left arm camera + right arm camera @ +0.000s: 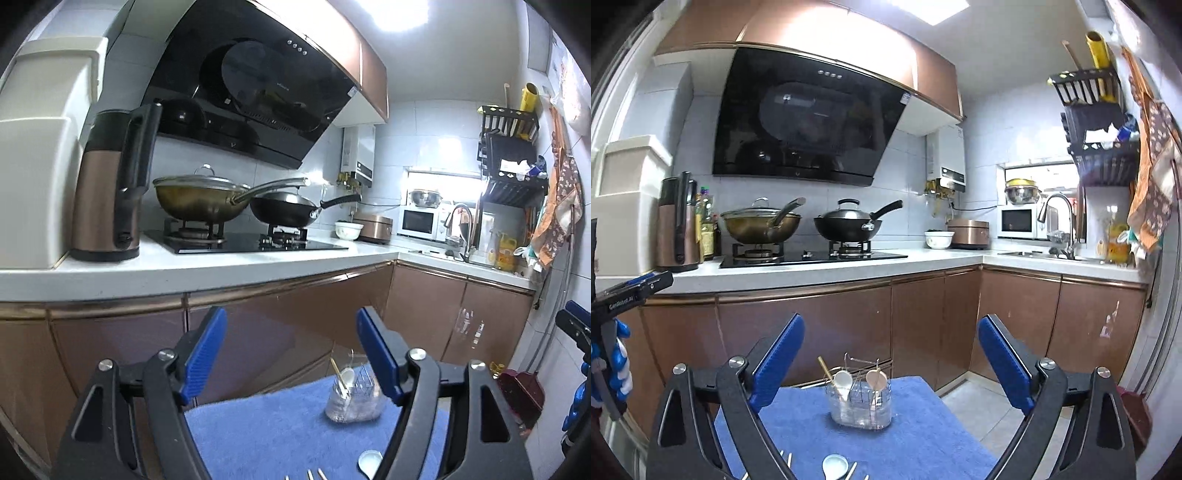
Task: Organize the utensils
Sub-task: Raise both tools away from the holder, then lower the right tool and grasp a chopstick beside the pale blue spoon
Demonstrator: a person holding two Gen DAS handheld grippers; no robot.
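A clear utensil holder (859, 406) with a wire rack stands on the blue cloth (916, 439). A white spoon (842, 380), a beige spoon (876, 378) and a wooden stick (824, 366) stand in it. Another white spoon (834, 465) and several chopstick ends (851, 470) lie at the cloth's near edge. My right gripper (891, 356) is open and empty, above and short of the holder. My left gripper (291, 350) is open and empty; the holder (352, 400) shows low behind its right finger, and the loose spoon (369, 461) lies near.
A kitchen counter (923, 258) runs behind with a hob, a wok (761, 223), a black pan (849, 225) and a kettle (107, 192). Brown cabinets (849, 325) stand below. The sink (1049, 254) is at the right. The left gripper shows at the right view's left edge (624, 295).
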